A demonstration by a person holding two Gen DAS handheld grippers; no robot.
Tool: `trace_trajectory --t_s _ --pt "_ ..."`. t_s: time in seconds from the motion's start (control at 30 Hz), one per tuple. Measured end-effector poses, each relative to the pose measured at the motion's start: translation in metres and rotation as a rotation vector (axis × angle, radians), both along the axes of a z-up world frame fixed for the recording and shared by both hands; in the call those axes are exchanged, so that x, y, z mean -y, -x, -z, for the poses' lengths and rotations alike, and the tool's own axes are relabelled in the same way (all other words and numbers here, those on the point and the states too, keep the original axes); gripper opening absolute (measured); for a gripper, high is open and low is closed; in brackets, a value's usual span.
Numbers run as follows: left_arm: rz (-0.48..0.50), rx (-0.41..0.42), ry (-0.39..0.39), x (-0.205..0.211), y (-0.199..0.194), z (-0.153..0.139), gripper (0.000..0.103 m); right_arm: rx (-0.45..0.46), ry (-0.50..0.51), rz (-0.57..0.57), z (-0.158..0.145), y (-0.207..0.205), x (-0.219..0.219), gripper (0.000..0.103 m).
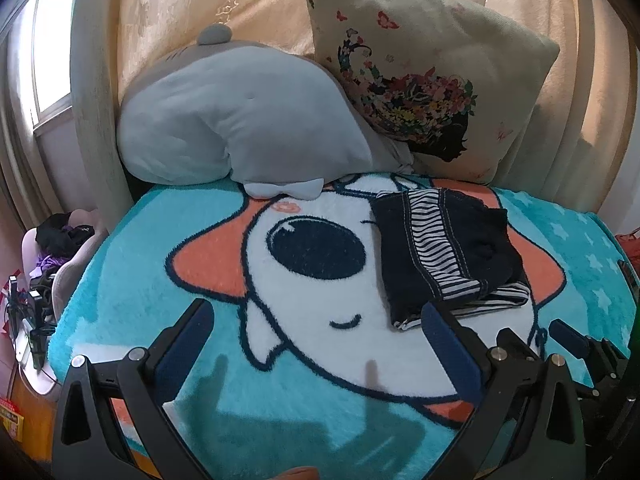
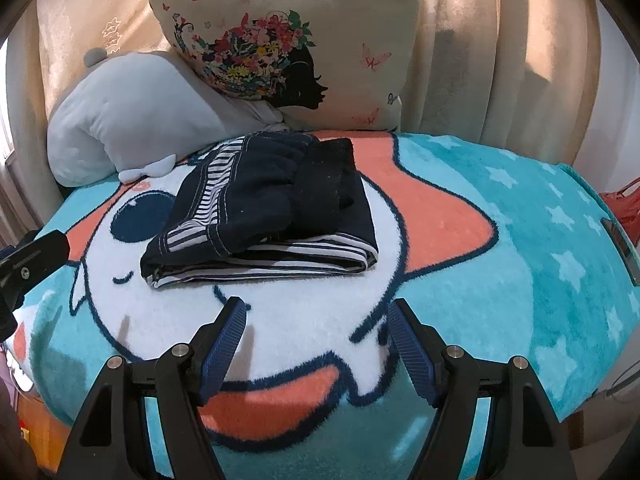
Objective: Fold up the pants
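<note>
Pants (image 2: 264,208) are sitting in a compact dark bundle on the blanket (image 2: 520,248), striped lining showing along the near edge — several layers stacked, so the folding is looking finished or very nearly so. In the right wrist view the bundle is lying at about twelve o'clock from the right gripper (image 2: 318,316), near but not touching; in the left wrist view it is lying at roughly one o'clock from the left gripper (image 1: 316,316), its near corner just beside the right-hand finger.

Both grippers are hanging with their jaws spread wide and nothing between them. The left one is gaping broadly, the right one a little narrower.

Behind the bundle, at twelve o'clock, a grey plush toy (image 2: 132,120) and a flowered pillow (image 2: 300,40) are leaning against the curtain (image 2: 500,60).

Judging by this, the step in hand is the release or the check after the last fold. If anything is remaining, it is calling for a light press to flatten the puffy top layer — or simply pulling both grippers clear without snagging the near edge.
</note>
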State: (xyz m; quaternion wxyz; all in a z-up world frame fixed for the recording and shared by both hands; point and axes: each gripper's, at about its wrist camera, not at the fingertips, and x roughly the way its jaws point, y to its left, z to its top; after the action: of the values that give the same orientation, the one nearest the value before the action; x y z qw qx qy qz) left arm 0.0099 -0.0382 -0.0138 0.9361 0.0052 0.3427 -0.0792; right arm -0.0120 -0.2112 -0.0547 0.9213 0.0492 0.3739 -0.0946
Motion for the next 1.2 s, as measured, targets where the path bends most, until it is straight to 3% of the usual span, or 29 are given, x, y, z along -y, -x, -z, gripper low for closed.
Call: trace_trajectory --t_s 1.2 --pt "0.019 -0.018 0.006 -0.0037 0.0010 0.0022 0.103 -0.006 0.019 -0.009 -0.0046 -0.0011 -0.0077 0.079"
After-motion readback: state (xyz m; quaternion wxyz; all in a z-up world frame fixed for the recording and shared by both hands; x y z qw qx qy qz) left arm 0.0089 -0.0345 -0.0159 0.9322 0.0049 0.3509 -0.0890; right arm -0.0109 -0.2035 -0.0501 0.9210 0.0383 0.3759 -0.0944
